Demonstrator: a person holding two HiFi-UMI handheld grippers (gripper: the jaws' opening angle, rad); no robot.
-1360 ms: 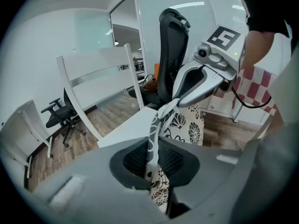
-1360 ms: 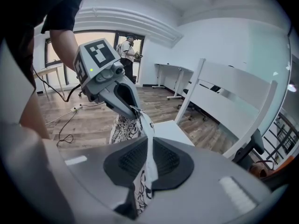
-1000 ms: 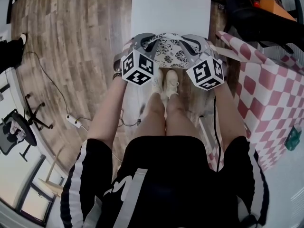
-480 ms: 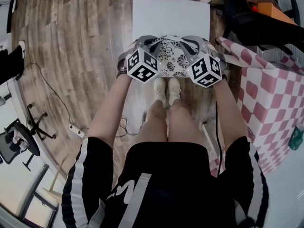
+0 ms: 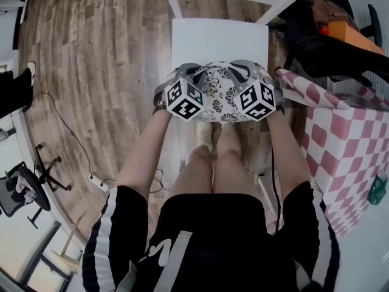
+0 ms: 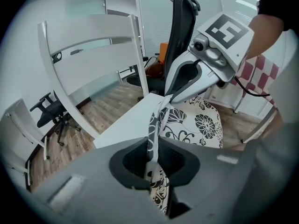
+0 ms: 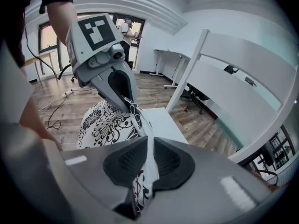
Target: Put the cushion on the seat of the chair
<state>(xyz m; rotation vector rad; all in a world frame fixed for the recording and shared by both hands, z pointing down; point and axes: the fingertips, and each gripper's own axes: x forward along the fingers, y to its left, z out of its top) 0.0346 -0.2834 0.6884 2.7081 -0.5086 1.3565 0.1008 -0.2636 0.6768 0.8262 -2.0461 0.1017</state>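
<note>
Fingers (image 6: 132, 164) closed on fabric: so it lands flat on the white chair (image 5: 219, 38) seat, the floral cushion (image 5: 217, 89) hangs stretched above the seat's near edge, left gripper (image 6: 152, 158) pinching its left hem, right gripper (image 7: 150, 160) its right, forearms (image 5: 146, 154) extended, both pitched down.

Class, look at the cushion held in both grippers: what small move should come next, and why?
Probably carry the cushion a little further over the chair seat and lower it. The left gripper and right gripper each pinch an edge, and the cushion hangs over only the seat's near edge.
</note>
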